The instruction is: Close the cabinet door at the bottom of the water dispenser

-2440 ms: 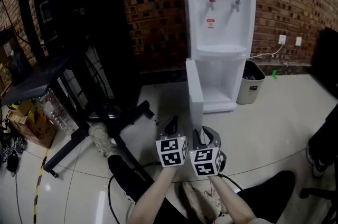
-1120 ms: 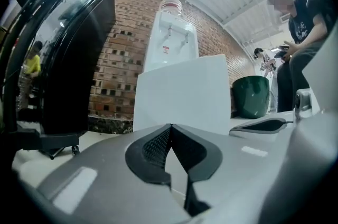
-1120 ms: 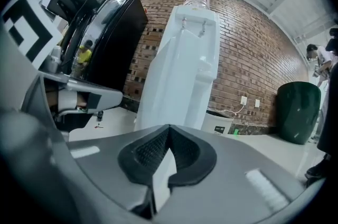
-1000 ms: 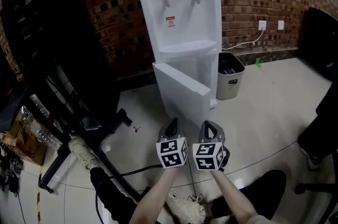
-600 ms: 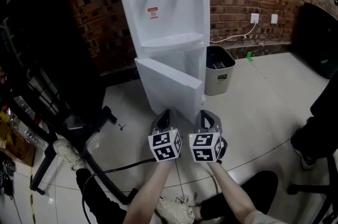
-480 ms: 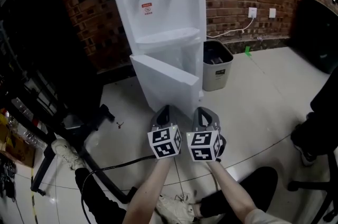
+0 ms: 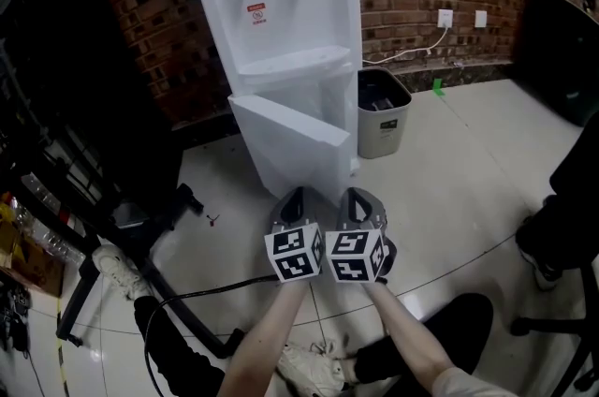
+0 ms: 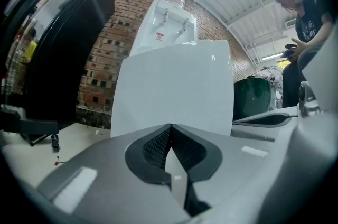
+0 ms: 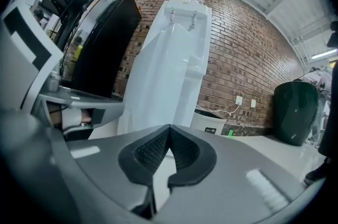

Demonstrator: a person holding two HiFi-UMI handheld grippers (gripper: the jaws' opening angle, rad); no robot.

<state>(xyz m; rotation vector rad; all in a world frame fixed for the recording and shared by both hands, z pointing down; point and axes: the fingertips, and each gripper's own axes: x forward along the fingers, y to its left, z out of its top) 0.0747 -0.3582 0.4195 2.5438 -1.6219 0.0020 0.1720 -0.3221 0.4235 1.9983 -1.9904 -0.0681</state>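
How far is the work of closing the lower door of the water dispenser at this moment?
Done: nothing yet; the cabinet door stands ajar from the water dispenser. In hand: left gripper and right gripper, both shut and empty, are low in front of the door; contact is unclear. Remaining: push the door flush.

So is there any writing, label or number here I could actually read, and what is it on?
Red and white sticker on the water dispenser: too small to read.
Label on the bin: too small to read.
Marker cubes: black-and-white square patterns only, no words.
No text in these views is legible.
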